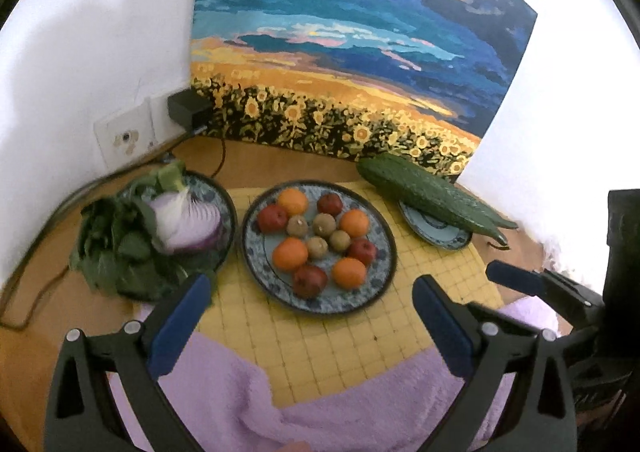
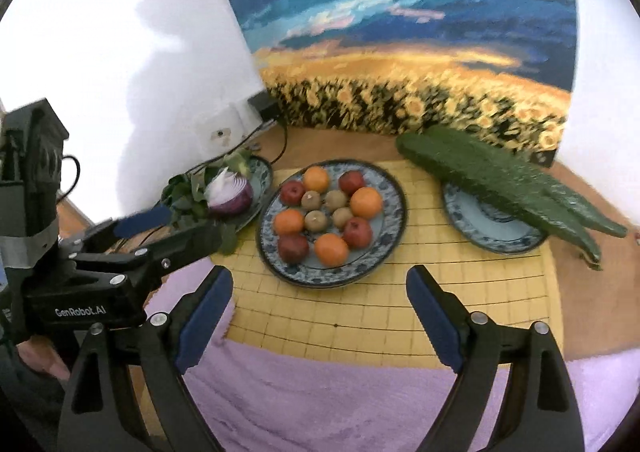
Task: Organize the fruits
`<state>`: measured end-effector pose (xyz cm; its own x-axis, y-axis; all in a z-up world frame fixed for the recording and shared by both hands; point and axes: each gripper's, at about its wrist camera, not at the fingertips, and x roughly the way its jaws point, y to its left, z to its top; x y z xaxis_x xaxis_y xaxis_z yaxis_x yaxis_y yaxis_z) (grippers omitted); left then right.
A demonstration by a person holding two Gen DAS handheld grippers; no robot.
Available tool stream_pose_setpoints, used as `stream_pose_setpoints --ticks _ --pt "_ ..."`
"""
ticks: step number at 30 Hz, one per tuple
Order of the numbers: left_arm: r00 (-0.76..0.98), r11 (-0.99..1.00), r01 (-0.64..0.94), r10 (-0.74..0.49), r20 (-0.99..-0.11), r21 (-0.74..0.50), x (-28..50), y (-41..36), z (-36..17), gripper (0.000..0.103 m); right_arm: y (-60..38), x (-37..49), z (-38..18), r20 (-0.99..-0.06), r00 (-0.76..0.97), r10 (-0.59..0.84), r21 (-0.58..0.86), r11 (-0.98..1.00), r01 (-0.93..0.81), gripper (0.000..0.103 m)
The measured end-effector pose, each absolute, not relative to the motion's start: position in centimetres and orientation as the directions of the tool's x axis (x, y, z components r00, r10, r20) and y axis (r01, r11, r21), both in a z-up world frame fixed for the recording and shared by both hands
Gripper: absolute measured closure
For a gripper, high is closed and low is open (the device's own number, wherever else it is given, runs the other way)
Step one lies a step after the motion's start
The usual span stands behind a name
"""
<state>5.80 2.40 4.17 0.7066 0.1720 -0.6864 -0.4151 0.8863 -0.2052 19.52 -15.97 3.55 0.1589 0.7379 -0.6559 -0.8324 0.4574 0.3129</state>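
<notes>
From the left wrist view, the left gripper [image 1: 312,292] hangs with jaws spread and empty just short of the fruit plate [image 1: 256,252], where oranges [image 1: 290,253], red fruits and small brown fruits sit packed together on the yellow mat [image 1: 320,348].

From the right wrist view, the right gripper [image 2: 320,292] shows jaws spread, nothing between them; cucumbers [image 2: 500,180] overhang a small plate [image 2: 472,228]. With round fruit this crowded, one pad could nudge a neighbour and roll it off the rim.
</notes>
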Motion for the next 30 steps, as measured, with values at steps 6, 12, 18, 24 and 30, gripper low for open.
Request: stream_pose_setpoints --ticks 6,12,18,24,30 --pt "0.696 0.897 -0.404 0.172 -0.698 -0.182 4.9 1.1 2.7 0.0 -17.5 19.3 3.1 -0.64 0.146 0.754 0.345 0.452 -0.823 0.007" --pt "0.697 0.903 -0.396 0.177 -0.695 -0.166 4.8 1.2 2.3 0.0 -17.8 19.4 2.9 -0.632 0.147 0.761 0.36 0.457 -0.814 0.007" --pt "0.702 0.901 -0.395 0.168 -0.692 -0.182 4.7 1.8 2.3 0.0 -17.6 19.1 3.1 -0.636 0.15 0.757 0.346 0.453 -0.822 0.007" --pt "0.693 0.902 -0.393 0.163 -0.702 -0.178 4.8 1.8 2.1 0.0 -17.4 19.0 3.0 -0.642 0.148 0.752 0.341 0.453 -0.824 0.007" --pt "0.696 0.906 -0.385 0.158 -0.701 -0.178 5.0 1.8 2.2 0.0 -17.2 18.9 3.0 -0.646 0.143 0.75 0.342 0.451 -0.824 0.007"
